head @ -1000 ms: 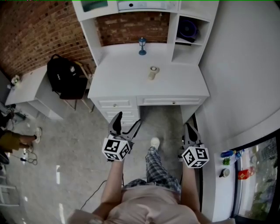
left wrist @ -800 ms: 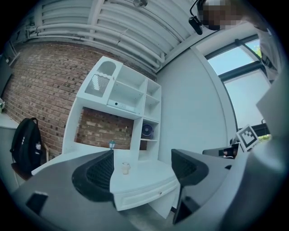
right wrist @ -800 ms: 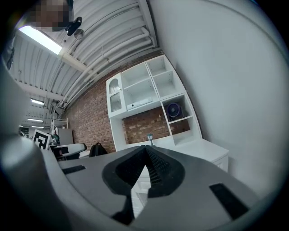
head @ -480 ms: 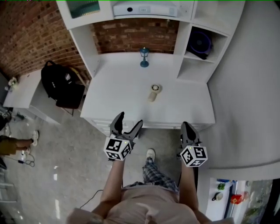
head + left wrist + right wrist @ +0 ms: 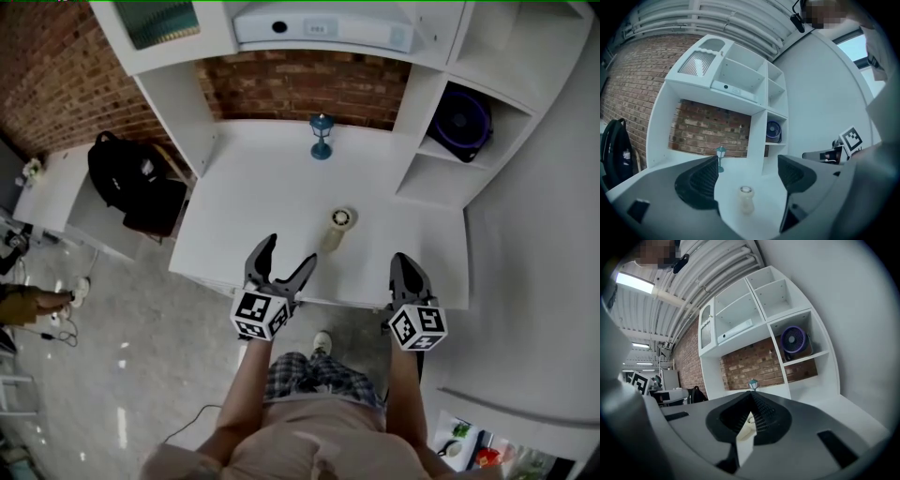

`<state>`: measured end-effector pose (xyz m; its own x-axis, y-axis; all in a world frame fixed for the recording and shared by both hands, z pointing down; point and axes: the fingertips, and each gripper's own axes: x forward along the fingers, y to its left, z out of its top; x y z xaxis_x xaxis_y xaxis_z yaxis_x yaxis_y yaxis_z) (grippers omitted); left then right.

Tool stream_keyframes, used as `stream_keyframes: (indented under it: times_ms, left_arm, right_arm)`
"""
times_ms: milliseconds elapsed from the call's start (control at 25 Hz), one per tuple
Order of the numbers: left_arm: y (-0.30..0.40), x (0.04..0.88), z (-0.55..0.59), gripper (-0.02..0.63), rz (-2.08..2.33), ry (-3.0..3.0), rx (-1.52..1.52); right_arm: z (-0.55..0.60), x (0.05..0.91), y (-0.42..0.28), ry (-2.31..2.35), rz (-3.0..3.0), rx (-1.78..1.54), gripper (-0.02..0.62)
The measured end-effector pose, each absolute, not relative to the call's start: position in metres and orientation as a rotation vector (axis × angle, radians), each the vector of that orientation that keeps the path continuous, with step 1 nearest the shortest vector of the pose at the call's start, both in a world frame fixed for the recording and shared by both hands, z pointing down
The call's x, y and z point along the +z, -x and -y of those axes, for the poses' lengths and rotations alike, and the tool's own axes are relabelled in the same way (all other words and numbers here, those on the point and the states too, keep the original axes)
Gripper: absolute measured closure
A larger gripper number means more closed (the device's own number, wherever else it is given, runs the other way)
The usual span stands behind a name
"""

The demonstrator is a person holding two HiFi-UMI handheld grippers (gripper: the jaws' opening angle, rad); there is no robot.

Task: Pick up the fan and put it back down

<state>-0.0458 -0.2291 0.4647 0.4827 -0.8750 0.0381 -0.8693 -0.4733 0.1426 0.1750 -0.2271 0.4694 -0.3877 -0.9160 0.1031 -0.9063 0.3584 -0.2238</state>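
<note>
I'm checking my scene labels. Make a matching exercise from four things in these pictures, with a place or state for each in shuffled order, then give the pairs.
1. fan
2. lantern
3. backpack
4. right gripper

A. jaws together
B. left of the desk
C. in a shelf cubby
D. at the back of the desktop

Pairs: 1-C, 2-D, 3-B, 4-A

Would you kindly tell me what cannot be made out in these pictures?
Fan: switch and cord, too small and shadowed inside its cubby in every view.
Cream bottle-like object: too small to identify in the head view; mostly hidden behind the shut jaws of the right gripper in its view.
Person: cut off by the head view's left edge; only a leg shows.
</note>
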Motion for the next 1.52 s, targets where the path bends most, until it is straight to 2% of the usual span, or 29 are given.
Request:
stream_keyframes:
  times_ms: [800,1520]
  left_arm:
    - [0.021,0.515,0.331,0.227,1.412,-2.506,0.122]
    - [-0.042,0.667,0.384,0.229,1.232,-2.228,0.586]
  right_arm:
    - [0.334,0.498,-0.155,1.715,-2.689,-0.459,0.578]
    - [0.377,0.596,-0.146,1.811,-2.794,-0.695,0.578]
